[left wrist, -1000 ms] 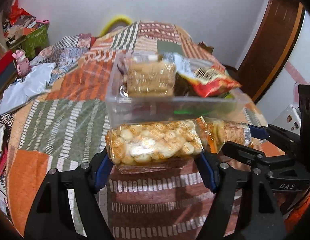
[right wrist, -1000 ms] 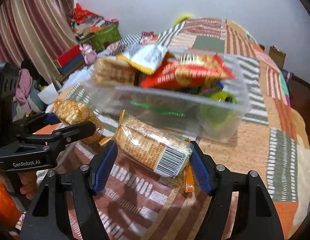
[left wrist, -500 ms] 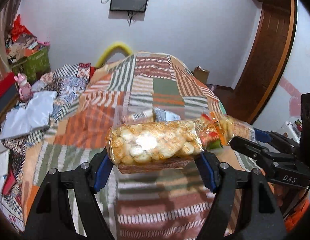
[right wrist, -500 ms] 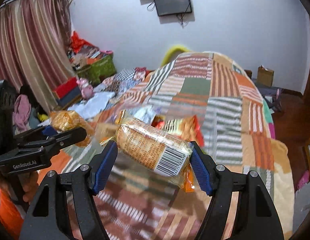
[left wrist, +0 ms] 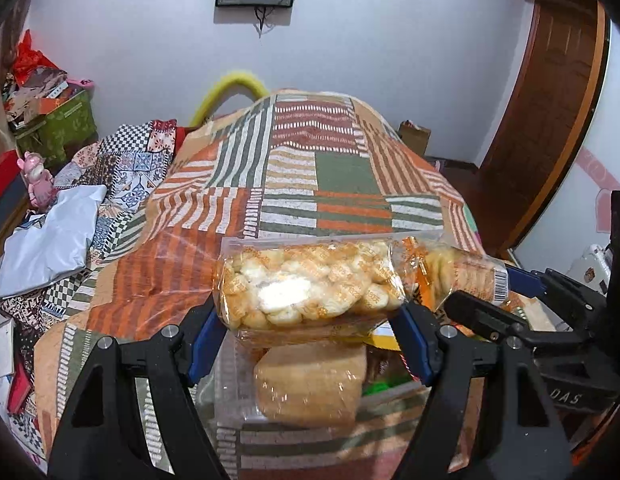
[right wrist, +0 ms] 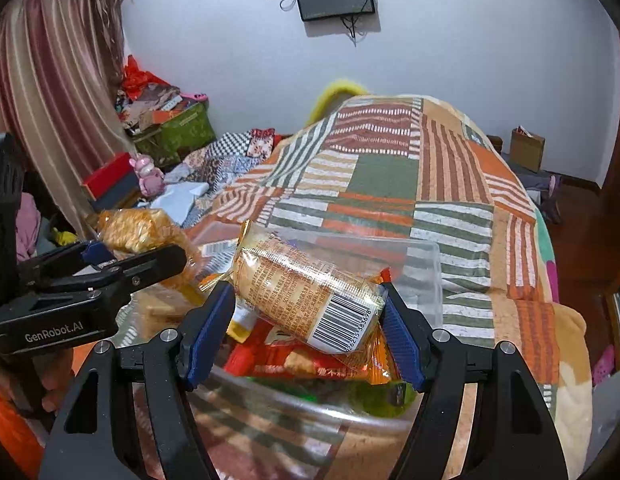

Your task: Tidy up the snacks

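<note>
Both grippers, left [left wrist: 310,334] and right [right wrist: 305,334], each clamp 1 biscuit pack [left wrist: 310,286] over the crowded bin [right wrist: 426,272]; either could slide off.

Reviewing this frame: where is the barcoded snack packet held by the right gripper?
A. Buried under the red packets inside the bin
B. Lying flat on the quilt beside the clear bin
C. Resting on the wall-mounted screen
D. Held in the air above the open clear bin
D: the right gripper clamps the barcoded packet clear of the snacks, above the clear bin.
</note>
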{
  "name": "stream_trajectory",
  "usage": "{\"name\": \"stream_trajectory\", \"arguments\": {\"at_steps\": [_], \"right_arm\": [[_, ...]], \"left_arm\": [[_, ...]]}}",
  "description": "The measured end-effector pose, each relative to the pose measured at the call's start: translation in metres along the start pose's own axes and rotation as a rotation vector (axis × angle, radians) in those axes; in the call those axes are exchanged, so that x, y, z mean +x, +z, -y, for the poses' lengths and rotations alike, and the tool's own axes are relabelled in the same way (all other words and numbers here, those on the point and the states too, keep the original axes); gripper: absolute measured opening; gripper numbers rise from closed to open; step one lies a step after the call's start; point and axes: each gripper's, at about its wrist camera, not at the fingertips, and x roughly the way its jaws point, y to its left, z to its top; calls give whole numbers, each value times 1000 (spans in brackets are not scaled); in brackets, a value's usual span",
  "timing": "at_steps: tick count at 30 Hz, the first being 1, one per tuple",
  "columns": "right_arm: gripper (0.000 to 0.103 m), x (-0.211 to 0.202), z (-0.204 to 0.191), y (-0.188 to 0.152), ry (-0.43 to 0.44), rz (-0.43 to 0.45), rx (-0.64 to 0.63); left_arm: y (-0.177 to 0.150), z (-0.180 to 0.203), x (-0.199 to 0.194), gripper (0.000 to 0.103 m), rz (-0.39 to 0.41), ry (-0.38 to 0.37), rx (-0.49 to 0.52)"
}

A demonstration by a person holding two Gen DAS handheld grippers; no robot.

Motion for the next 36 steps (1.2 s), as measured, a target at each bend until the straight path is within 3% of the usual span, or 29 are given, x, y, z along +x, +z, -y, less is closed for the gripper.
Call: {"name": "stream_trajectory", "arguments": {"at_steps": [11, 20, 28, 36], "right_arm": [[71, 8, -4, -5, -2, -18, -42], [79, -6, -5, -1, -2, -1, -17], [79, -45, -9, 0, -1, 63, -22], [79, -107, -18, 1, 13, 172, -14]], "left_arm": [[-10, 0, 31, 75, -85, -26, 7], [-12, 1, 19, 75, -95, -37, 3], [-12, 5, -25, 75, -31, -57, -12], [-12, 25, -104, 75, 142, -45, 29]]}}
